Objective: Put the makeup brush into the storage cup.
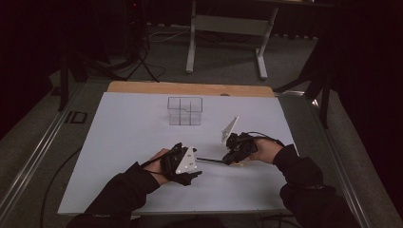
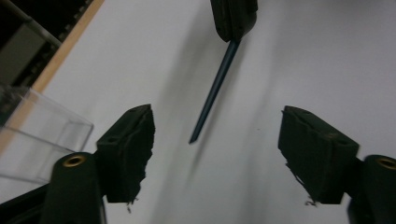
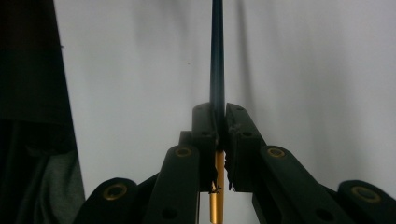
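Your right tool (image 1: 227, 160) is pinching the dark pen (image 1: 209, 160) near its gold end, pads pressed tight on the barrel, and the pen sticks straight out ahead of that tool, level above the white bench (image 1: 123, 142), tip aimed at your left hand. In the left gripper view that tip (image 2: 192, 140) hangs ahead of the left tool (image 2: 217, 140), between its pads but short of them, and a little nearer the left pad (image 2: 133, 140) than the right one. The left tool's jaws stand spread with nothing between the pads yet, so this looks like a handover about to happen. Slide the left tool forward along the pen's line, centring the barrel in the gap before you squeeze. Take it well back from the tip, so the grip lands on the barrel. Hold the right tool steady and don't let go until the left pads bite. The clear box (image 1: 185, 110) sits well ahead of both tools, out of the way
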Action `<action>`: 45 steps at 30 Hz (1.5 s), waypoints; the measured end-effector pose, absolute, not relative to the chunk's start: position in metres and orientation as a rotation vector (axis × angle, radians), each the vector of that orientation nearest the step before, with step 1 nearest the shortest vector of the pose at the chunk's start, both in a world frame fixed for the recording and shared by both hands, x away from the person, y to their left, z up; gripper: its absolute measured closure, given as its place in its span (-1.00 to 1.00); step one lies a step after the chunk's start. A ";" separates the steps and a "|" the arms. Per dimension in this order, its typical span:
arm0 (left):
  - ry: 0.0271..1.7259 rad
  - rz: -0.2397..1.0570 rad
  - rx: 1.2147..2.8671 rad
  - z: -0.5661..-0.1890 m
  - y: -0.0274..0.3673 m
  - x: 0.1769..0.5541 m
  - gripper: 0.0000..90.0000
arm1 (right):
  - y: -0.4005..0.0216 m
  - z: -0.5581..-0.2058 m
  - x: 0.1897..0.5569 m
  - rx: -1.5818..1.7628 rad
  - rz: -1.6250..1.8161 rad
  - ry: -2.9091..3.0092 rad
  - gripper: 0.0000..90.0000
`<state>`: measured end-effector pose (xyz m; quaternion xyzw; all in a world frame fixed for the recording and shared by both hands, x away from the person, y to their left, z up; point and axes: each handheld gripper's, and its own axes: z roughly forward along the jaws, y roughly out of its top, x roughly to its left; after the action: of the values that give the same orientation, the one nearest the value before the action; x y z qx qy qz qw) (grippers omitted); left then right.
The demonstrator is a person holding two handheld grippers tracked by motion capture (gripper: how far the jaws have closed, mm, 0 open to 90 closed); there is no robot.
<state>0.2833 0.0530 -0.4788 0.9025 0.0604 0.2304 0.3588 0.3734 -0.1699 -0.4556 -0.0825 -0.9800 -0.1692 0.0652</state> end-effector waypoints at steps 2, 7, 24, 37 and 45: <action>0.146 0.601 2.338 -0.480 0.051 0.284 -0.27 | -0.169 -0.456 0.373 -0.252 -0.511 -2.959 0.85; 0.074 0.681 2.357 -0.484 0.039 0.283 -0.09 | -0.165 -0.453 0.372 -0.251 -0.514 -2.951 0.85; -0.167 0.992 2.418 -0.494 0.013 0.275 0.38 | -0.153 -0.446 0.368 -0.205 -0.546 -2.928 0.85; -0.215 1.058 2.474 -0.502 0.004 0.275 0.71 | -0.145 -0.443 0.366 -0.194 -0.546 -2.918 0.85; -0.239 1.100 2.508 -0.505 0.002 0.274 0.85 | -0.143 -0.444 0.366 -0.193 -0.538 -2.920 0.85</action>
<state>0.2743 0.0021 -0.5050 0.8948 -0.0852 0.3924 0.1953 0.3662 -0.1433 -0.4444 -0.0646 -0.9780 -0.1801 0.0832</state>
